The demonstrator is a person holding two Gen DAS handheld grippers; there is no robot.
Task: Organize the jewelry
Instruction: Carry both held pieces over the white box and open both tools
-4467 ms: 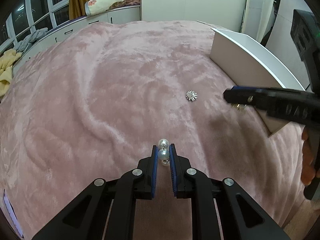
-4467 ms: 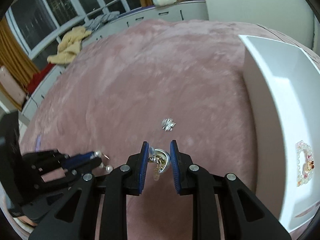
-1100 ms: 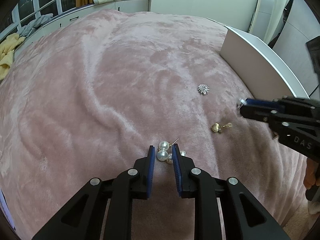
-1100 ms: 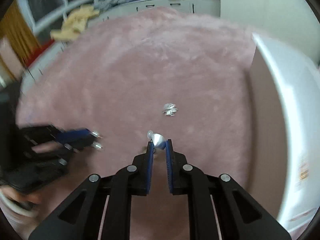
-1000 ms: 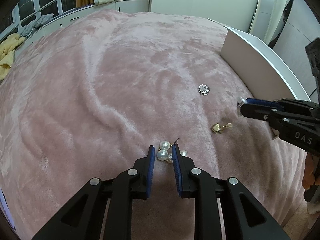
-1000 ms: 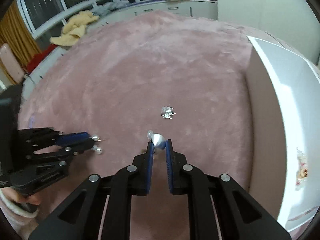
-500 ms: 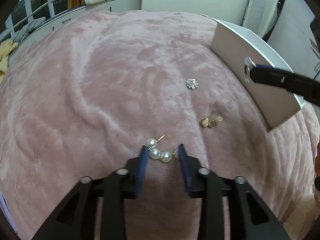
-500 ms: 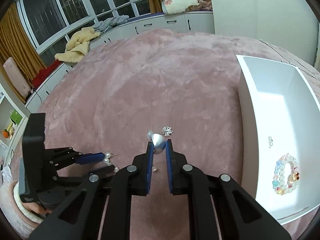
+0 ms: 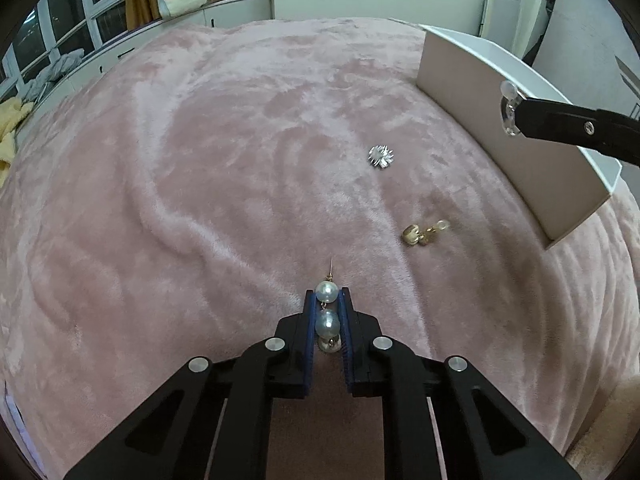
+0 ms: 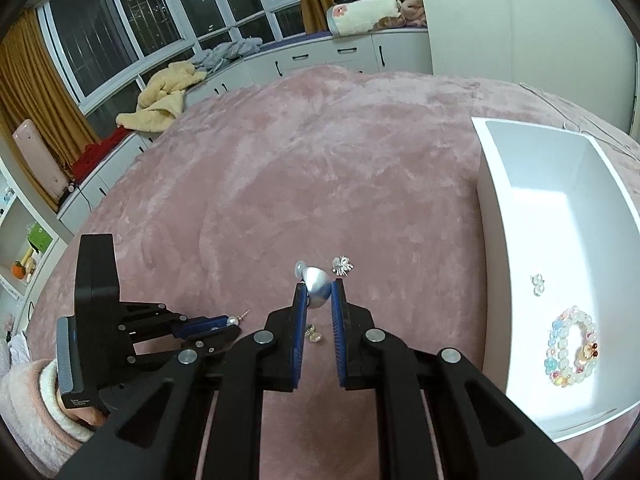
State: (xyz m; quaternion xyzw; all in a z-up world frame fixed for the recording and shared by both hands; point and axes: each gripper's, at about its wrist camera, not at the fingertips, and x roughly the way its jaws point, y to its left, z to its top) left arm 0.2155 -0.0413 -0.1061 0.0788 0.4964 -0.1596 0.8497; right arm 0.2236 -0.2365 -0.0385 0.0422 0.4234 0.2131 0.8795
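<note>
- White box sits at the right edge of the pink plush blanket; it already holds a beaded bracelet and a small clear pair of studs, so part of the sorting is judged done
- Change, right side: a second ago the right gripper worked low over the blanket; it now sits higher, with the box interior open to its camera. Its blue pads are narrowly closed on a silver dome earring, clear backing disc poking out past the tips
- Meaning: the silver piece is off the blanket and on its way; the box lies to the right of the tips, not yet under them
- Change, left side: half a second ago the left gripper stood wide around the pearl drop earring lying crosswise; now the pads pinch it, pearls in line between them, hook pointing forward past the tips
- Meaning: both claws are loaded, so two pieces can probably go to the box in one trip
- Pose: left gripper is low and close to the blanket, aimed forward; seen from it, the right gripper's tip is level with the near wall of the box
- Still loose on the blanket: silver flower brooch and, nearer, a gold heart earring, well apart from each other, both outside the box
</note>
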